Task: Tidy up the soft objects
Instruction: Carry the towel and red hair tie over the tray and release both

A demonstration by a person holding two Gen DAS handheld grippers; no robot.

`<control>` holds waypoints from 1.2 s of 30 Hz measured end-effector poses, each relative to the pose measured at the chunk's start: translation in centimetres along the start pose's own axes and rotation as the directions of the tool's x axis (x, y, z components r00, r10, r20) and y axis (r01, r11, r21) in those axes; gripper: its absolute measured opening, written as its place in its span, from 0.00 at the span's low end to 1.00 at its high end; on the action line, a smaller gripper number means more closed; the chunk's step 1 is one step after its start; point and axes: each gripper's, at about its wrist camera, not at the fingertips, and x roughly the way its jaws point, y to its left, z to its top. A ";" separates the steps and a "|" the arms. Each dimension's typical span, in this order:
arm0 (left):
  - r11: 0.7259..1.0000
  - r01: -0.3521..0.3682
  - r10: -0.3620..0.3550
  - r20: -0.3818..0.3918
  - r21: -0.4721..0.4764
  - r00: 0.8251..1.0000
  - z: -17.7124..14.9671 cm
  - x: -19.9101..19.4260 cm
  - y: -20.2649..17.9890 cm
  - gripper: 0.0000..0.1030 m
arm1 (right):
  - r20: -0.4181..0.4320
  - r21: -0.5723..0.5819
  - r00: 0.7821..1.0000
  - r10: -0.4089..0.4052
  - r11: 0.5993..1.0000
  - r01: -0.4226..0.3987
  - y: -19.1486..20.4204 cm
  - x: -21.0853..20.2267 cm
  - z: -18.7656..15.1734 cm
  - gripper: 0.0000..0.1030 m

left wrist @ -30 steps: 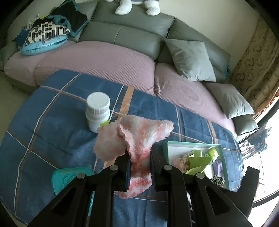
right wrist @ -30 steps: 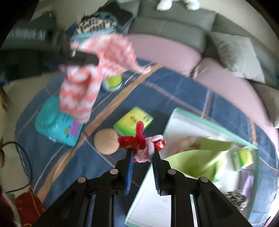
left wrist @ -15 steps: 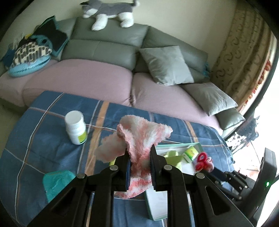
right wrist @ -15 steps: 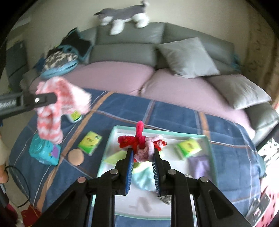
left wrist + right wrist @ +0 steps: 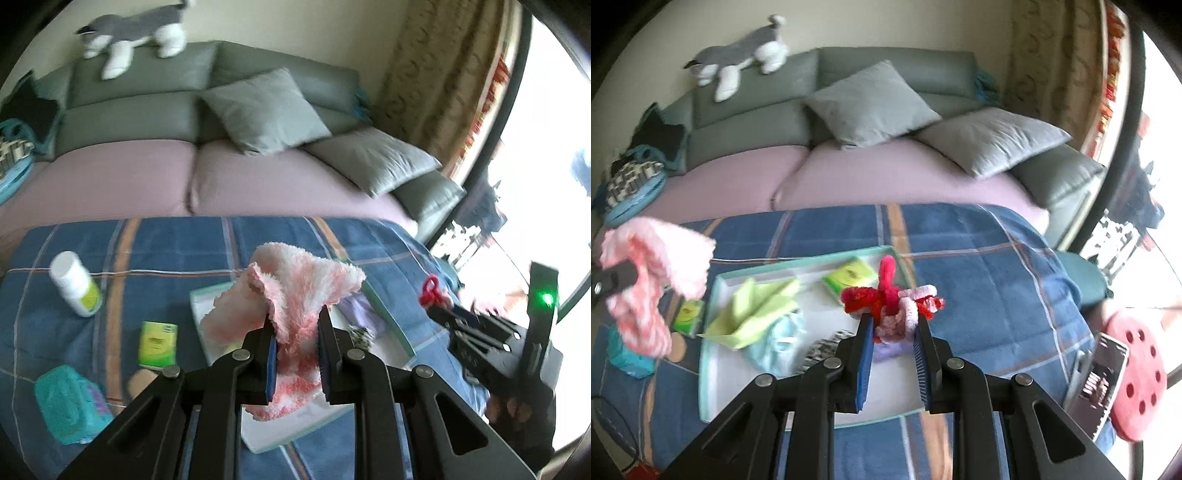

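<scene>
My left gripper [image 5: 294,334] is shut on a fluffy pink-and-white cloth [image 5: 295,295] and holds it above the white tray [image 5: 280,428]. That cloth also shows at the left of the right wrist view [image 5: 653,273]. My right gripper [image 5: 893,332] is shut on a red-and-pink pipe-cleaner bundle [image 5: 890,295], held above the tray [image 5: 713,354]. The tray holds a green cloth [image 5: 753,310], a light blue cloth [image 5: 779,339], a lilac cloth [image 5: 888,350], a patterned item [image 5: 827,347] and a green packet [image 5: 849,277]. The right gripper [image 5: 439,314] shows in the left wrist view with the bundle [image 5: 432,291].
On the blue plaid blanket [image 5: 166,243] lie a white bottle [image 5: 75,284], a green packet [image 5: 158,343], a teal pouch [image 5: 70,406] and a tan disc [image 5: 142,380]. Behind is a sofa with grey cushions [image 5: 266,110] and a plush dog [image 5: 136,33]. A pink stool [image 5: 1137,373] stands at right.
Both views have swung right. The left gripper carried the pink cloth from beside the bottle to above the tray. The right gripper carried the bundle over the tray's right part.
</scene>
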 end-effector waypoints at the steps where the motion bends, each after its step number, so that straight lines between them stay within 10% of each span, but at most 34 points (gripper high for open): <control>1: 1.000 0.009 -0.009 -0.015 0.014 1.000 -0.2 0.5 -0.6 0.19 | -0.008 0.007 1.000 -0.007 1.000 0.007 -0.3 0.1 -0.1 0.22; 9: 0.998 0.018 -0.009 -0.150 0.054 0.989 -2.1 5.3 -2.9 0.19 | -0.109 -0.007 0.994 0.003 1.000 -0.004 -0.2 3.7 -1.3 0.22; 23: 0.994 -0.102 0.082 -0.412 -0.027 0.908 -7.3 14.4 0.6 0.19 | -0.325 -0.054 0.946 0.004 0.998 -0.022 1.5 9.7 -4.5 0.22; 30: 0.995 -0.096 0.075 -0.413 -0.032 0.908 -7.1 13.6 0.2 0.30 | -0.311 -0.046 0.950 0.015 0.998 -0.031 1.3 9.2 -4.1 0.23; 36: 0.996 -0.085 0.065 -0.379 -0.036 0.923 -6.0 11.4 0.2 0.46 | -0.273 -0.062 0.962 -0.012 0.998 -0.005 1.4 7.9 -3.1 0.48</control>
